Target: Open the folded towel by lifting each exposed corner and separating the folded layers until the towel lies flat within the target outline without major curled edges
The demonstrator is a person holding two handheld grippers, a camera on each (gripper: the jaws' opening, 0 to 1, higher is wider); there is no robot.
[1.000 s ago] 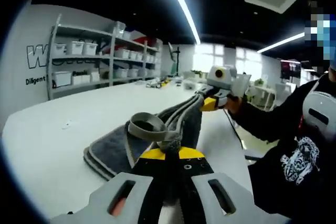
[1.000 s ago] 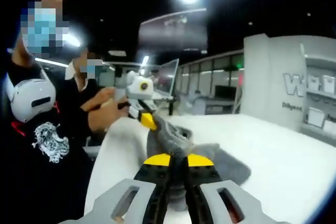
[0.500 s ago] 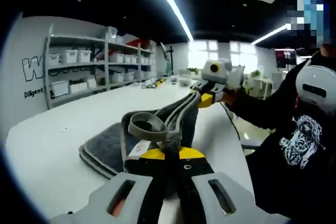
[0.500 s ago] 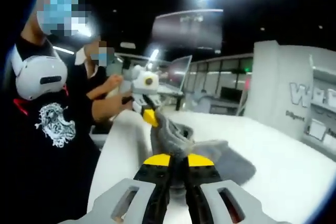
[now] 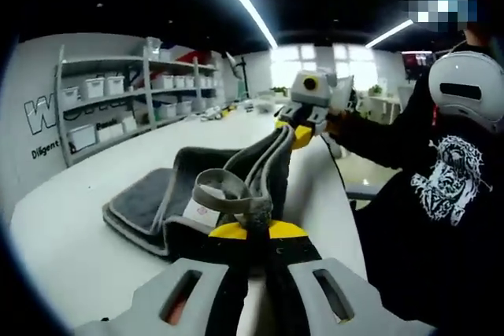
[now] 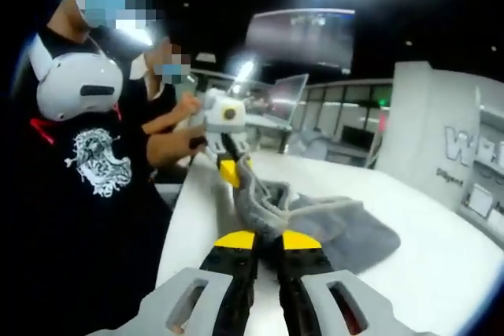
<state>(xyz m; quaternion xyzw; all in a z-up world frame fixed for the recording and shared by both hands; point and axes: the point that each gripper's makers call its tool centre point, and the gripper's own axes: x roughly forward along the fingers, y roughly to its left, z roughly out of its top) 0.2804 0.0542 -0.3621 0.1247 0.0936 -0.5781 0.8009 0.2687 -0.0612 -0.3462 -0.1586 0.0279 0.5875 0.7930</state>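
**Two grippers lift one edge of a folded grey towel off a white table**

The left gripper [image 5: 250,234], with yellow-tipped black jaws, is clamped on a corner of the thick, plush grey folded towel [image 5: 150,202]. A grey hanging loop [image 5: 220,193] and a small white label [image 5: 198,212] bunch up just beyond its jaws. Ahead and to the right, the right gripper [image 5: 298,133] pinches the far corner of the same edge, so a ridge of soft stacked layers stretches between the two tools. The rest of the towel lies in flat layers on the smooth white table [image 5: 71,249], ahead and to the left.

In the right gripper view, the right gripper [image 6: 268,240] is closed on crumpled grey cloth [image 6: 315,222], with the left gripper [image 6: 230,171] beyond it.

Likely risks: each jaw seems to hold several layers at once, so pulling apart may lift the whole bundle instead of separating folds. The pile is bulky, so a corner could slip free and fall curled. No target outline can be made out.
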